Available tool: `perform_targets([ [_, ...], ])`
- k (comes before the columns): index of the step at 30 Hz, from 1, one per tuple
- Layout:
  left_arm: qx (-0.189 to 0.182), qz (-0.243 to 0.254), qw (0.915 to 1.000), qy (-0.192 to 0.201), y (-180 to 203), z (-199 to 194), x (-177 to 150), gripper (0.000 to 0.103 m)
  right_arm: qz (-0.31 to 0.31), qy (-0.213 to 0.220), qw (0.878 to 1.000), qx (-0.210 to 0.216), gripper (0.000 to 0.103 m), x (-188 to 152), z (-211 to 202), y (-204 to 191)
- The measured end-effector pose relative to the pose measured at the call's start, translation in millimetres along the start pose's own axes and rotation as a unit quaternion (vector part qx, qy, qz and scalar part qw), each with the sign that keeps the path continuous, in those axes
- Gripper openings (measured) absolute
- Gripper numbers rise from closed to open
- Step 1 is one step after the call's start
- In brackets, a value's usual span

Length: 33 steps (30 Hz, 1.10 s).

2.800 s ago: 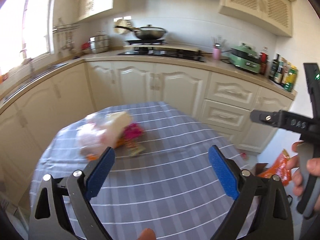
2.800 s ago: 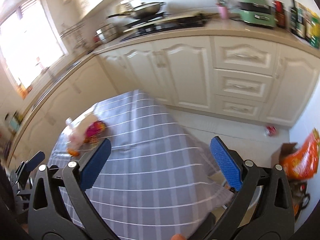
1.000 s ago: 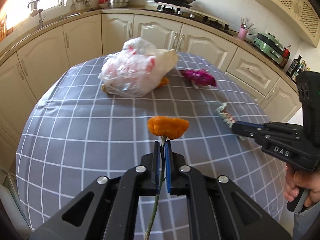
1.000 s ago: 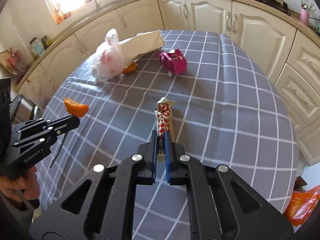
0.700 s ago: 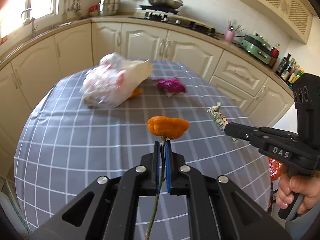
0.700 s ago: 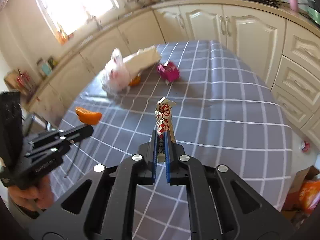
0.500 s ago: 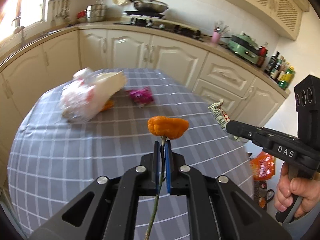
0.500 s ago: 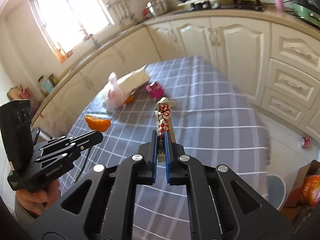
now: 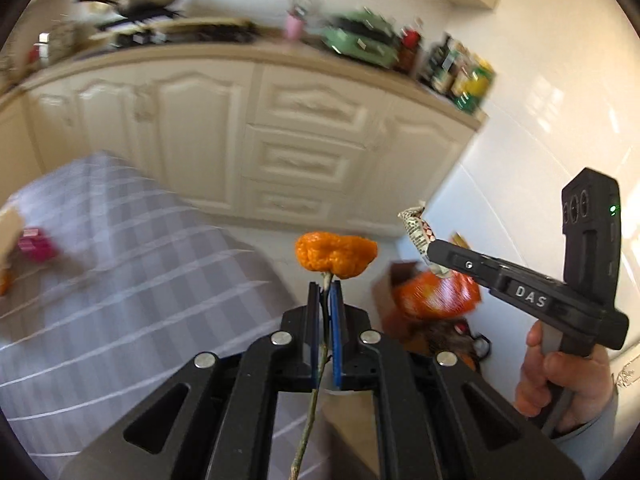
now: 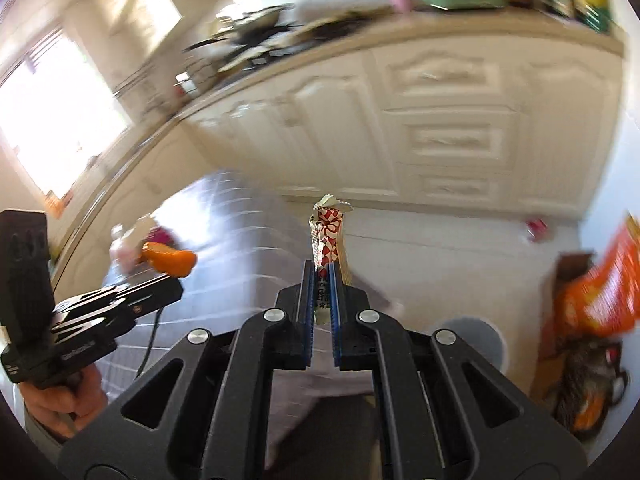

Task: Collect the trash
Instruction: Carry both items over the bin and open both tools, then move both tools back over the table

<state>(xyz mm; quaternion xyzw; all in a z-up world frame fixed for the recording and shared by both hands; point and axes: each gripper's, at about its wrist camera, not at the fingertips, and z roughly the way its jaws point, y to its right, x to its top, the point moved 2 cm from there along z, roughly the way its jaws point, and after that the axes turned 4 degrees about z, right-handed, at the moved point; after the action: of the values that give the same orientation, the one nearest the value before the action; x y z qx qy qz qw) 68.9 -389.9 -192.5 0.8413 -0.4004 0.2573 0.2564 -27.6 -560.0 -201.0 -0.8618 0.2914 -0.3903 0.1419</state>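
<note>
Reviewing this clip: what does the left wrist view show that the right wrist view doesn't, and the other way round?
Only the left wrist view shows the thin stem clamped in the left gripper, under the orange peel.

Only the right wrist view shows the bright window, a small red item on the floor, and the right gripper from behind, shut on the red-and-white wrapper.

Both show the peel, the wrapper, the checked tablecloth, the cream cabinets and the orange bag.

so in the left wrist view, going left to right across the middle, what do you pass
pink packet on the checked table → orange peel clamped by its stem in the left gripper → red and white wrapper in the right gripper → the hand holding it
</note>
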Motion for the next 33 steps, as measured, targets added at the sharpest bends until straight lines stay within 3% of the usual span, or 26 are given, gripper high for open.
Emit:
perform_targets([
  [4,-0.027,0.010,0.9985,-0.046,37.1,52.6,2.0,0.005,0.058,-0.014,0.997,-0.038,0.007,-12.9,4.5,72.2],
  [9,-0.038,0.028,0.9938,-0.100,71.2,111.0,-4.3,0.005,0.110,-0.046,0.991,-0.054,0.007,-37.0,23.7,129.1],
  [16,-0.034,0.021,0.9812,-0.189,92.4,192.7,-24.9,0.005,0.158,-0.093,0.982,-0.051,0.007,-54.6,61.5,170.7],
  [21,-0.035,0.014,0.9742,-0.222,90.5,230.3,-29.3,0.008,0.208,-0.131,0.969,-0.033,0.009,-66.8,91.3,195.7],
  [22,-0.034,0.011,0.9722,-0.231,88.1,237.9,-30.0,0.028,0.220,-0.135,0.966,-0.034,0.011,-69.8,95.4,201.5],
  [23,-0.028,0.008,0.9708,-0.238,85.7,242.2,-29.6,0.065,0.226,-0.139,0.963,-0.037,0.011,-71.2,98.0,205.3],
  [24,-0.019,0.004,0.9720,-0.234,83.5,243.3,-29.0,0.078,0.235,-0.144,0.961,-0.041,0.032,-73.8,101.7,211.3],
  [25,-0.009,0.000,0.9759,-0.218,81.1,241.0,-26.1,0.084,0.241,-0.144,0.959,-0.044,0.057,-75.0,102.8,213.5],
  [26,-0.005,0.000,0.9775,-0.211,79.0,238.3,-24.5,0.085,0.248,-0.139,0.957,-0.052,0.093,-76.5,102.2,217.4],
  [33,0.041,0.003,0.9799,-0.195,73.2,227.7,-14.5,0.089,0.261,-0.116,0.955,-0.076,0.097,-84.9,90.2,229.1],
])
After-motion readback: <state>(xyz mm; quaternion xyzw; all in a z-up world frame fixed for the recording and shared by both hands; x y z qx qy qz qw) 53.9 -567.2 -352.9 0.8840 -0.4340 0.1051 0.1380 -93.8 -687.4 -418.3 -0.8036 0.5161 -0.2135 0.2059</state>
